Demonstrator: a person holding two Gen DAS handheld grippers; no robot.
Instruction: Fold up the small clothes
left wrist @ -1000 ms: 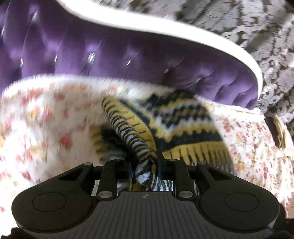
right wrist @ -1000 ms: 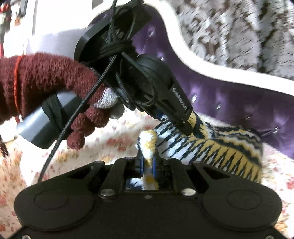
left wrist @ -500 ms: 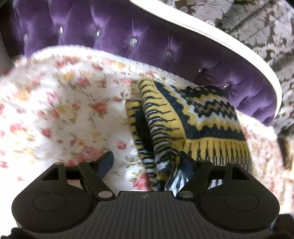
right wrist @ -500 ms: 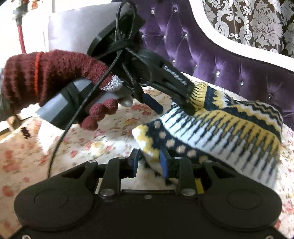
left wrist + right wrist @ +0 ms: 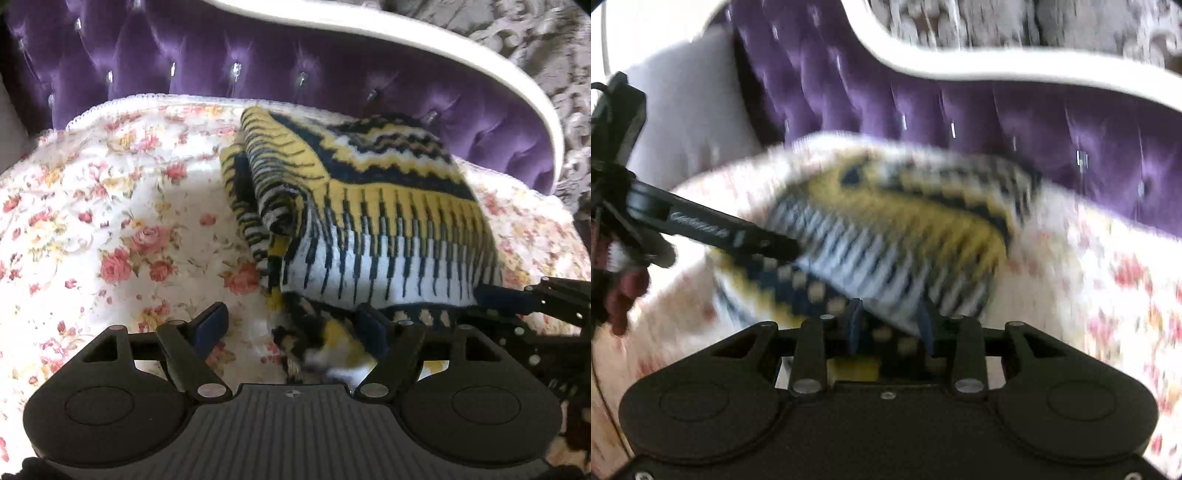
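A small knitted garment point(image 5: 373, 206) in yellow, navy and white stripes and zigzags lies folded over on the floral cloth point(image 5: 110, 229), near the purple headboard. My left gripper point(image 5: 291, 325) is open, its jaws wide apart at the garment's near edge, with a loose corner of knit between them. My right gripper point(image 5: 890, 325) is open at the garment's near edge point(image 5: 886, 254), with cloth lying between its jaws; this view is blurred. The right gripper's fingers point(image 5: 517, 299) show at the right of the left wrist view.
A tufted purple headboard point(image 5: 258, 62) with a white rim point(image 5: 406, 33) curves behind the cloth. Patterned grey wallpaper point(image 5: 535, 44) is beyond it. A hand in a dark red knitted glove point(image 5: 620, 295) holds the left gripper's body point(image 5: 701, 229).
Both grippers have let go of the garment and opened. The lifted part has dropped onto the rest, so the garment now lies folded flat. The right view has swung and blurred.
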